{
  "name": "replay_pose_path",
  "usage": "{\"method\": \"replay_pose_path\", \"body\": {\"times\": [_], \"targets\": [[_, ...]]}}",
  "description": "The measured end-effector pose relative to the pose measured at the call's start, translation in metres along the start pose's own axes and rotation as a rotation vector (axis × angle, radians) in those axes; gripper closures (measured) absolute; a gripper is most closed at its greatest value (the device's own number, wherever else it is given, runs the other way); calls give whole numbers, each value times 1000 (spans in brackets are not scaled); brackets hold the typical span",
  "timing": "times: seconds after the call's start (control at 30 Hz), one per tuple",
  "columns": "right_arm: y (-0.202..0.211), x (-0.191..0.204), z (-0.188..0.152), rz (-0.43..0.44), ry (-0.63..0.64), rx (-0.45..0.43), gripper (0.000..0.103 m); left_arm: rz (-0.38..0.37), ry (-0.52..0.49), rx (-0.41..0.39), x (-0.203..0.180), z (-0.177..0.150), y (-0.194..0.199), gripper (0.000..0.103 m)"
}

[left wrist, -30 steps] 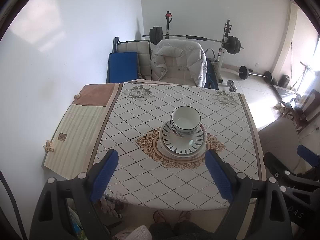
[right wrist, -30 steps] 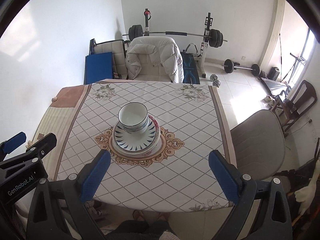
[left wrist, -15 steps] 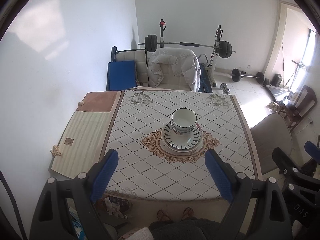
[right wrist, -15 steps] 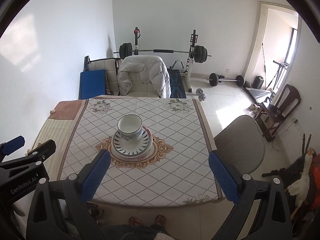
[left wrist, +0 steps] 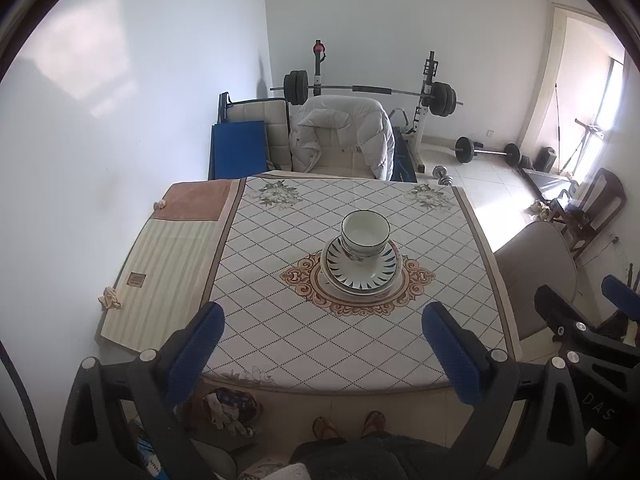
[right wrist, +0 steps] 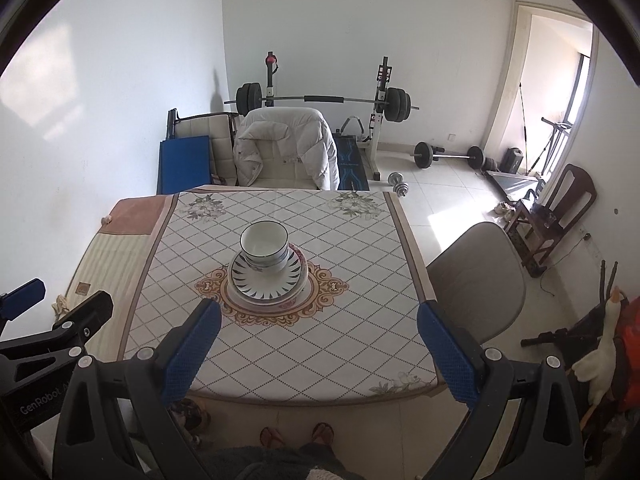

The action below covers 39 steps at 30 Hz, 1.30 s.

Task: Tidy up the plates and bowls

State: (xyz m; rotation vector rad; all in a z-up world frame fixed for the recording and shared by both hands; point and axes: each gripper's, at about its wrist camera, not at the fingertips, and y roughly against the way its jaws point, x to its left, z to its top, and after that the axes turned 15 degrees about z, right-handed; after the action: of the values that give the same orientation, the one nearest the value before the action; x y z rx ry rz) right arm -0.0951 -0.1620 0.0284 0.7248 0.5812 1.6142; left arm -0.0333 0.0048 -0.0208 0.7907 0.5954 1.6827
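Observation:
A white bowl point(left wrist: 365, 233) with a dark rim stands on a stack of plates point(left wrist: 362, 272) with blue stripes, at the middle of the table point(left wrist: 280, 320). The same bowl point(right wrist: 264, 246) and plates point(right wrist: 267, 282) show in the right wrist view. My left gripper point(left wrist: 322, 354) is open and empty, held high above the table's near edge. My right gripper point(right wrist: 318, 354) is open and empty, also high and back from the table. The right gripper shows at the right edge of the left wrist view point(left wrist: 580, 324). The left gripper shows at the left edge of the right wrist view point(right wrist: 48, 320).
A chair with a white jacket point(left wrist: 344, 136) stands behind the table. A grey chair point(right wrist: 476, 280) stands at its right. A barbell rack point(right wrist: 320, 100) and weights lie beyond. A striped cloth point(left wrist: 160, 264) covers the table's left part. My feet point(right wrist: 296, 436) show below.
Both grippers have pulled back and up from the table; the bowl and plates look smaller and farther. The bowl and plates have not moved.

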Motion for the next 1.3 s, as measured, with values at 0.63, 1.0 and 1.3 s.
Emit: {"method": "replay_pose_path", "body": {"times": [0.63,1.0,1.3], "targets": [[-4,-2,-2,-18,-8,18,3,41,-2,13,5,-7,-2,2],[-4,-4,-4,-28,-21,16,3,47,2,14,9,-7,-4,2],[-1,-3,-7,-31,-26,12,3,70,-7,0,9,-6,0,2]]}}
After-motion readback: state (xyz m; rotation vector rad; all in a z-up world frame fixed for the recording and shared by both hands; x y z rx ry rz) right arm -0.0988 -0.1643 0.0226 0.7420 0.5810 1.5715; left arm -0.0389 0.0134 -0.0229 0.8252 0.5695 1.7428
